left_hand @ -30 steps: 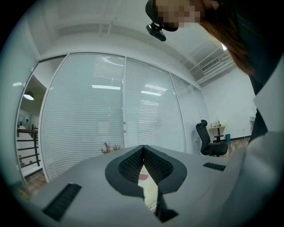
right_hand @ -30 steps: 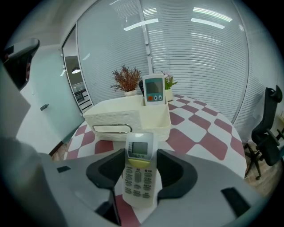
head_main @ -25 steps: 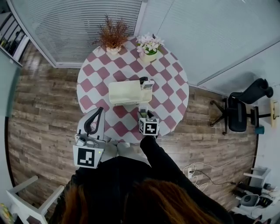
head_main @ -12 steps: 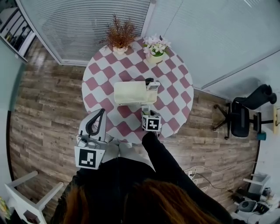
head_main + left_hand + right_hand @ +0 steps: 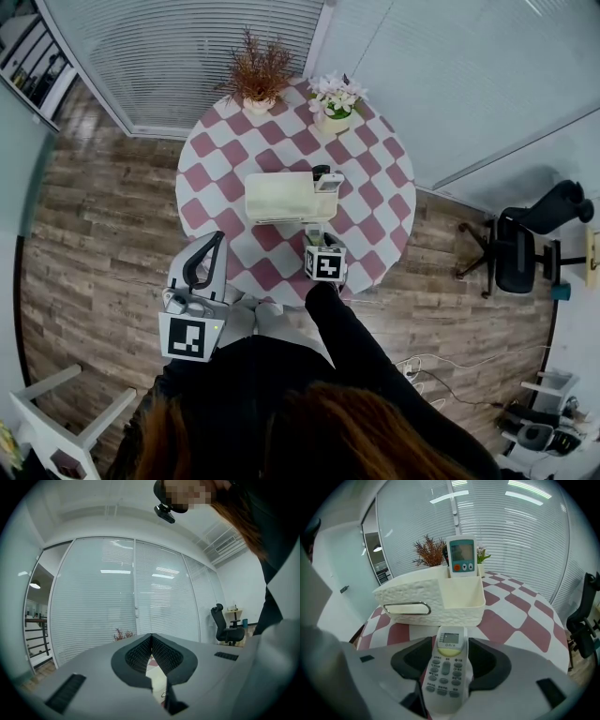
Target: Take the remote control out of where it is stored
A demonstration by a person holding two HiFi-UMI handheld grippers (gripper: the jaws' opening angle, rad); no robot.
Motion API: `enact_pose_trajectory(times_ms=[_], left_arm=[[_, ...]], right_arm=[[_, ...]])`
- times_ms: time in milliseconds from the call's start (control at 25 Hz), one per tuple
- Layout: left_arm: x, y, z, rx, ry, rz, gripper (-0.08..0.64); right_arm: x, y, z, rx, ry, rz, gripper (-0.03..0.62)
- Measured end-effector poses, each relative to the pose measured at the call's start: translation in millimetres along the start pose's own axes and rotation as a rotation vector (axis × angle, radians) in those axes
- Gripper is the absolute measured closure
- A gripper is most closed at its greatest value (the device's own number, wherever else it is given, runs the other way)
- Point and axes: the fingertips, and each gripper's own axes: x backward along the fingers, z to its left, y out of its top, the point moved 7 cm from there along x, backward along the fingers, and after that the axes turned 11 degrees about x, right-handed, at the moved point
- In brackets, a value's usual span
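Observation:
A white remote control (image 5: 446, 667) with grey buttons and a small screen lies lengthwise between the jaws of my right gripper (image 5: 449, 645), which is shut on its sides. It hangs just in front of the cream storage box (image 5: 431, 599), outside it and tilted down toward the table. In the head view my right gripper (image 5: 316, 239) is over the table's near edge. A second remote (image 5: 461, 556) with orange buttons stands upright in the box's end compartment. My left gripper (image 5: 151, 637) is shut and empty, held off the table's near left side (image 5: 208, 246).
The round table (image 5: 375, 187) has a red-and-white check cloth. A dried reddish plant (image 5: 258, 75) and a pot of pale flowers (image 5: 334, 98) stand at its far edge. A black office chair (image 5: 525, 244) is to the right, a white chair (image 5: 56, 412) lower left.
The head view has shifted a little. Both grippers and the held remote keep their places by the box.

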Motion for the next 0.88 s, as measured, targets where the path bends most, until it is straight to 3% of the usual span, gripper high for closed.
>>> enact_pose_trajectory(times_ms=[360, 680, 880], left_arm=[[-3, 0, -4, 0.005, -0.018, 0.0, 0.554], [-8, 0, -6, 0.008, -0.04, -0.004, 0.554], [-12, 1, -9, 0.007, -0.056, -0.005, 0.554]], right_arm=[[12, 6, 0, 0.027, -0.021, -0.048, 0.361], [24, 9, 0, 0.038, -0.028, -0.092, 0.542], [32, 11, -2, 0.039, -0.038, -0.129, 0.577]])
